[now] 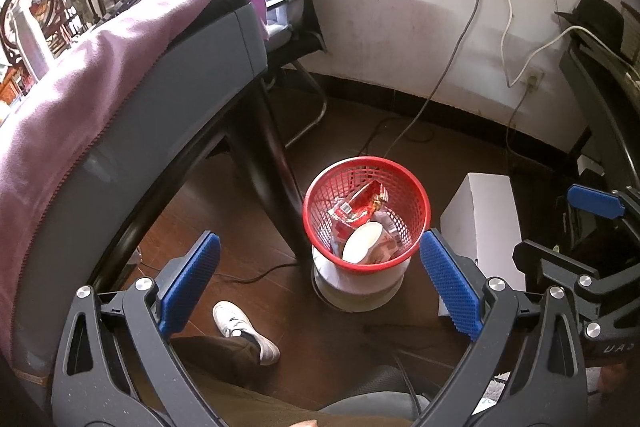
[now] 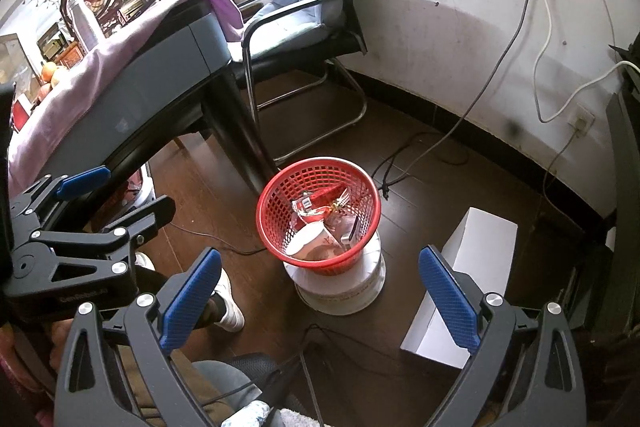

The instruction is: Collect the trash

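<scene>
Both your left gripper (image 1: pixel 320 281) and right gripper (image 2: pixel 320 297) hover spread wide, empty, above the red basket (image 1: pixel 416 223) holding wrappers and a paper cup (image 1: pixel 362 242).

Right gripper (image 2: pixel 320 291) gapes empty above red basket (image 2: pixel 276 223) of trash.

Left gripper (image 1: pixel 320 283): jaws spread wide, nothing between the blue pads (image 1: pixel 192 281), fingers filling the lower half of its own view. Right gripper (image 2: pixel 320 295): likewise wide apart and empty, also seen at the right edge of the left view. The person's shoe (image 1: pixel 244 331) and trouser leg (image 1: pixel 216 359) appear lower centre.
</scene>
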`<state>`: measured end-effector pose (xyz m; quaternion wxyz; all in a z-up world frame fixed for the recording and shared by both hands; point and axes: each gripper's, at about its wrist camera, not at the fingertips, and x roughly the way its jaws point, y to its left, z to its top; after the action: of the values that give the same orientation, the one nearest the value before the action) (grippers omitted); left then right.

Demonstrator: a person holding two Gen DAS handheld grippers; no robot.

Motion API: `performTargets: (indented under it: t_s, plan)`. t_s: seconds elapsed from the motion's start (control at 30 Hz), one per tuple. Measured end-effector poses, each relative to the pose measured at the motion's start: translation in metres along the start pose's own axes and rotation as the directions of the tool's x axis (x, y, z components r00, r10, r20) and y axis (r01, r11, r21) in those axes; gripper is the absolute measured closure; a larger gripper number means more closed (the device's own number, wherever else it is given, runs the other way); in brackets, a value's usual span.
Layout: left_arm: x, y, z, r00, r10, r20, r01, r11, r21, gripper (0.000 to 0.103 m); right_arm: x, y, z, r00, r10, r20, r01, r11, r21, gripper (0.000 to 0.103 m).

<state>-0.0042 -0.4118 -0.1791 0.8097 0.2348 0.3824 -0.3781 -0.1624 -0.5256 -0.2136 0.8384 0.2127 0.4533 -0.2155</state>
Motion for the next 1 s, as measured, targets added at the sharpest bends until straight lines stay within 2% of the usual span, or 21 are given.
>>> performTargets:
  t_s: [0.3,1.0]
  plan:
    - [0.0033,0.0045,-0.0011,1.0,-0.005,-0.015,0.004,1.0,-0.027,0.007,0.0005,-0.0011,0.0005,1.0,0.003,0.001,-0.003,1.0,0.004,0.006]
    - [0.0031,0.0023,-0.0035,1.0,0.008,-0.014,-0.008,1.0,-0.01,0.007,0.0008,0.0008,0.0015,1.0,0.008,0.006,-0.008,1.0,0.007,0.006]
